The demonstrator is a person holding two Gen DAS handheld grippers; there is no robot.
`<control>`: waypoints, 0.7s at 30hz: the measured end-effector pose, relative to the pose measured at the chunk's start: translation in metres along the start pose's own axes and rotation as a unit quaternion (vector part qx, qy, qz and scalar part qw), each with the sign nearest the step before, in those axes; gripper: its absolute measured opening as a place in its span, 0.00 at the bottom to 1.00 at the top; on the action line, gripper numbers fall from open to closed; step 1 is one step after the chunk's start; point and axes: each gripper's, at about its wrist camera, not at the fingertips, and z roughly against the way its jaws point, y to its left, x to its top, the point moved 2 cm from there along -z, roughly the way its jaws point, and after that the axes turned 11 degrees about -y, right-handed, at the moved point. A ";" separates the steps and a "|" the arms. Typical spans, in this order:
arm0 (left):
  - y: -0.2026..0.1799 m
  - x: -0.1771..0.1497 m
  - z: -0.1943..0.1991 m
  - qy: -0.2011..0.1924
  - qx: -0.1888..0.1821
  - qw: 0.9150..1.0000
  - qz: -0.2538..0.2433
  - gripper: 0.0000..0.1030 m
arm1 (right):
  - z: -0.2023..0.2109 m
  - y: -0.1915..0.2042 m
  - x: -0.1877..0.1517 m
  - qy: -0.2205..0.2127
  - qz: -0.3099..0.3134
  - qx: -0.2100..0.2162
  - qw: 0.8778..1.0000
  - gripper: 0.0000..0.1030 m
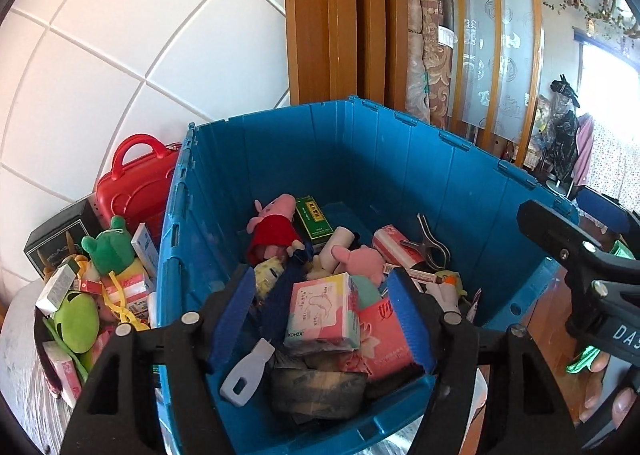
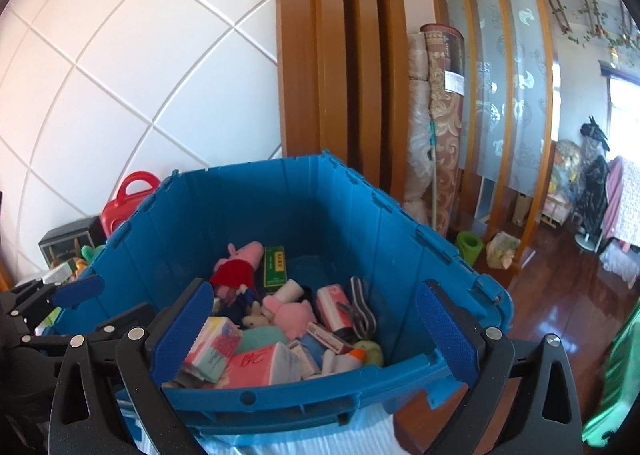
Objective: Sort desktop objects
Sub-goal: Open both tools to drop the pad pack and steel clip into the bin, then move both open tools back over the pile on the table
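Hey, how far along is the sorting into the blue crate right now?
Done: the blue crate already holds many items, among them a pink pig plush, a green box and a tissue pack. In hand: nothing; the left tool and right tool both hover open and empty over the crate. Left: a pile beside the crate, including a green frog plush and small boxes.
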 end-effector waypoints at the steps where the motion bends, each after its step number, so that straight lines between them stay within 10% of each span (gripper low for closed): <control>1: 0.001 0.000 0.003 -0.002 0.001 1.000 0.002 0.66 | 0.002 0.003 0.001 -0.001 0.003 0.003 1.000 1.00; 21: 0.117 -0.016 0.081 -0.034 0.082 0.994 0.060 0.66 | 0.024 0.122 0.010 -0.007 0.059 0.084 0.995 1.00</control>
